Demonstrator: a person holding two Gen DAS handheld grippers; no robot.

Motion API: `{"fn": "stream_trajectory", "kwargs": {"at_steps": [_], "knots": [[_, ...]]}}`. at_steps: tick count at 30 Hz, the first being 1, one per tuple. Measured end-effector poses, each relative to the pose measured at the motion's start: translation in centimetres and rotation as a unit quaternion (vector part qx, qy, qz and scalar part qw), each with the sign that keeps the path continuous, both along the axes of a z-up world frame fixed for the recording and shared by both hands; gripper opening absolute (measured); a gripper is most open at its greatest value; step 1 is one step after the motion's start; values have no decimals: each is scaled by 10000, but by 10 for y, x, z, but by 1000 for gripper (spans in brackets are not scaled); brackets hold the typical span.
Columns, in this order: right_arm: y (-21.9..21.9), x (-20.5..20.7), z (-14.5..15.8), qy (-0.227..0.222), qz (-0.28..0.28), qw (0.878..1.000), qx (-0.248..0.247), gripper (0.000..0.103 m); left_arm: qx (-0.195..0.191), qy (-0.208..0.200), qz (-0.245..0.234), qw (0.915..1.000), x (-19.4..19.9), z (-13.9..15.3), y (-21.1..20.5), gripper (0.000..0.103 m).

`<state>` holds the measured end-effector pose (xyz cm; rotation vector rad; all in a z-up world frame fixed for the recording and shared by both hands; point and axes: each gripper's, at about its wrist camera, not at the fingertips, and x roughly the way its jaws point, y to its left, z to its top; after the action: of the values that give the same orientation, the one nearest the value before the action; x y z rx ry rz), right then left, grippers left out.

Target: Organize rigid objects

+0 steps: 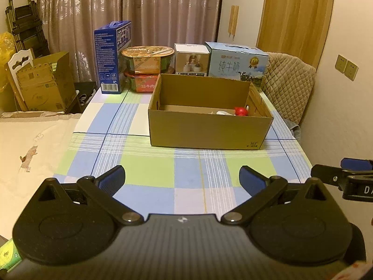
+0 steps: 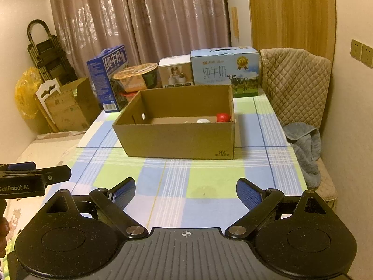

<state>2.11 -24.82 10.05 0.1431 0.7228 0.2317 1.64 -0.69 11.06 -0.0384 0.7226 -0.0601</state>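
Cardboard box (image 1: 209, 128), open-topped and brown, stands on the checked blue, green and white tablecloth (image 1: 151, 175), toward the far middle of the table. Inside it, against the right end, lie a small round red object (image 1: 240, 111) and a white object (image 1: 224, 113) just left of it; too little of either shows above the near wall to say what they are.

Both tongs hang over the near part of the cloth, well short of the box. The left gripper (image 1: 182, 178) has its blue-padded fingers (image 1: 112, 180) spread wide, with only bare cloth showing between them; it holds nothing and touches nothing. The right gripper (image 2: 185, 190) stands equally wide apart, its blue pads (image 2: 248, 194) empty, clear of the cloth and box. Each tool shows at the edge of the other's view, side by side.

Behind the box, along the far edge, stand a tall dark blue milk carton (image 1: 112, 58), two stacked round food tubs (image 1: 148, 64), a small white box (image 1: 191, 58) and a light blue milk carton (image 1: 237, 61).
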Motion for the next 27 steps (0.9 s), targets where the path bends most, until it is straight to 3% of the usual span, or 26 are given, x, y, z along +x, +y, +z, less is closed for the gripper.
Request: {"fn": "stream_trajectory", "kwargs": {"at_steps": [27], "knots": [[0, -1, -5, 37, -21, 10000, -7, 91, 6, 55, -116, 9999, 2, -7, -8, 102]]}}
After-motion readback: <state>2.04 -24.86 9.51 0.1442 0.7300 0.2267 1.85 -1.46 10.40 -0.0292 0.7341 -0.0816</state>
